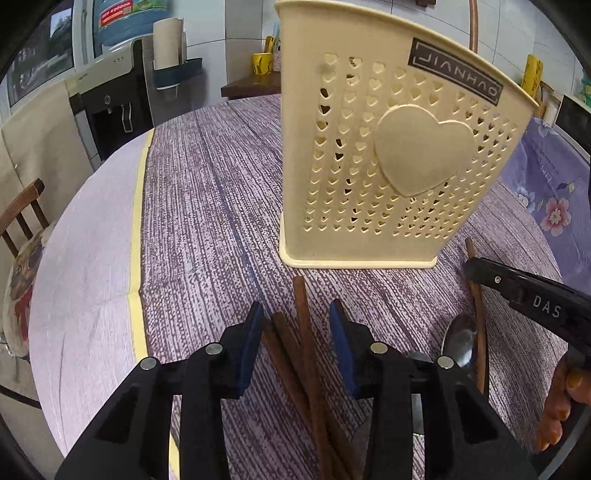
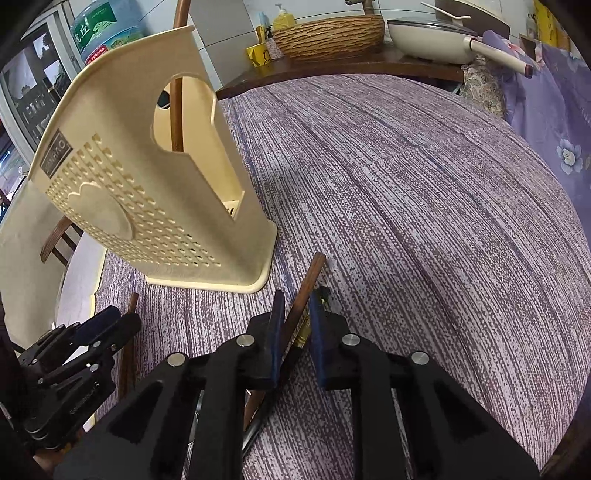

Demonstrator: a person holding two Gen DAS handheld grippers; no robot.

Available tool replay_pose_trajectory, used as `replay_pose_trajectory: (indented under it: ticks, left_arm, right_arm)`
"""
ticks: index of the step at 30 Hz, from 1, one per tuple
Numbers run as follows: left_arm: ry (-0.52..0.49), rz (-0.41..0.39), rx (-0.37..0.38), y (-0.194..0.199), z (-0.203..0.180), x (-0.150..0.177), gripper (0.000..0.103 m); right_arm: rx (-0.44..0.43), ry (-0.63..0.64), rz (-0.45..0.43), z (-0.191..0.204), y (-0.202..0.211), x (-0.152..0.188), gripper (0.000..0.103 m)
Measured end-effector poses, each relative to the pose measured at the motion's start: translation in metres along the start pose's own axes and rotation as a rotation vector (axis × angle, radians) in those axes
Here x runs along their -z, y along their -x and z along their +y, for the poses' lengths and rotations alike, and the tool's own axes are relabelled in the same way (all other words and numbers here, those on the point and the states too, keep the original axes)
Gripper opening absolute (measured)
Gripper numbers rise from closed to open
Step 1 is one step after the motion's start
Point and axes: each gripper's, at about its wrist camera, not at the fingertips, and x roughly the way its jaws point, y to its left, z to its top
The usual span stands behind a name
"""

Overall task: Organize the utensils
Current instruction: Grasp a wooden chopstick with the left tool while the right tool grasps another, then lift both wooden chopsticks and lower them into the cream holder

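The cream utensil holder [image 1: 391,155] stood upright on the purple woven tablecloth [image 1: 207,206], toward the far side, its heart-pierced face turned to the left wrist camera. From the right wrist view one brown chopstick [image 2: 176,92] already stood inside it, poking up above the rim and showing through the side cutout.

Down low, the left gripper [image 1: 297,339] hovered with its blue pads spread wide, straddling a loose bundle of brown chopsticks [image 1: 295,350] that lay on the cloth just in front of the holder's base. The pads did not touch the sticks; there was clear space on both sides.

To the right, a metal spoon [image 1: 460,341] lay on the cloth beside another single chopstick [image 1: 478,314]. The right gripper [image 2: 297,325] sat over that stick, its fingers only narrowly parted around it, the stick running up between the pads and its tip sticking out beyond them toward the holder. Whether the pads actually pinched it, I could not tell.

Far back stood a wicker basket [image 2: 328,33], a yellow mug [image 2: 257,56] and a cream pan [image 2: 432,40].
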Motion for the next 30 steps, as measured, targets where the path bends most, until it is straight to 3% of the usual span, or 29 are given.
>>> replay_pose_trajectory:
  ticks: [8,20,30]
  left_arm:
    - [-0.003,0.003,-0.009,-0.007,0.000,-0.010,0.010]
    - [0.086,-0.052,0.031,0.010,0.014,-0.014,0.009]
    - [0.115,-0.115,0.056,0.036,0.018,-0.018,0.009]
  right_arm:
    - [-0.029,-0.043,0.000,-0.004,-0.002,-0.004,0.013]
    - [-0.139,-0.131,-0.031,-0.016,0.010,-0.006,0.012]
    - [-0.215,-0.132,-0.100,-0.020,0.038,-0.010,0.011]
